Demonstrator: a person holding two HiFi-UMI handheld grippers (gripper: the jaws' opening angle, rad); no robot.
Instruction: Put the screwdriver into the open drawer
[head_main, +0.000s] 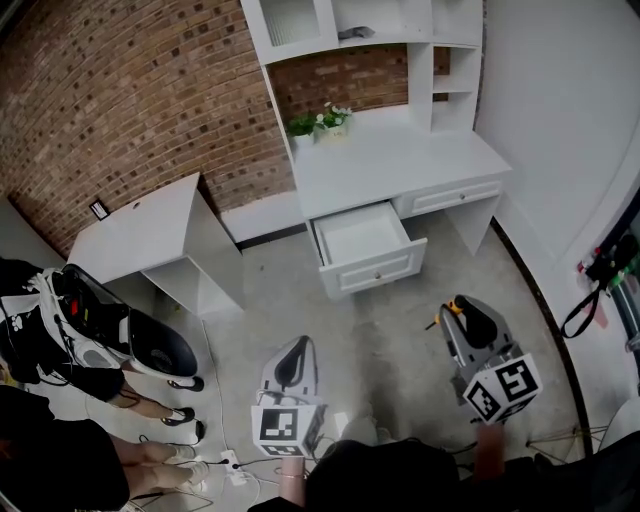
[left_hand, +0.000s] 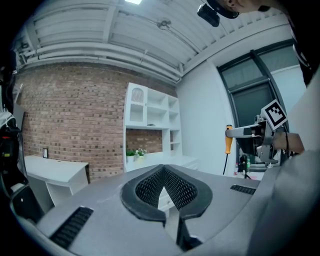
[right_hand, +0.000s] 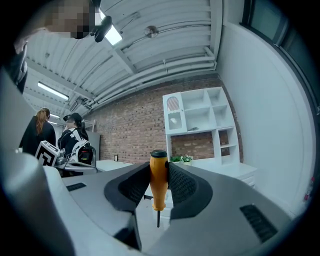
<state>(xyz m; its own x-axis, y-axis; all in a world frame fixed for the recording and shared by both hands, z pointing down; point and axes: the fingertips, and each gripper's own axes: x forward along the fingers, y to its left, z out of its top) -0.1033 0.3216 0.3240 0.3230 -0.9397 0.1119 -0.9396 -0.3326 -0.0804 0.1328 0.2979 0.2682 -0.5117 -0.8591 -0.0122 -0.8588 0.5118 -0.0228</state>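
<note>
Our right gripper (right_hand: 159, 172) clamps the orange-handled screwdriver (right_hand: 159, 187) upright. Our left gripper (left_hand: 164, 172) has jaws together on nothing, well apart from the open white desk drawer (head_main: 378, 270).

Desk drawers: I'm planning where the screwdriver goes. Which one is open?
The wide drawer below the potted plant is pulled out, its inside showing; the narrower drawer beside it is shut flush.

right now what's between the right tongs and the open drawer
Nothing but bare grey floor, as the head view shows; the right tongs hold the screwdriver short of the open drawer.
</note>
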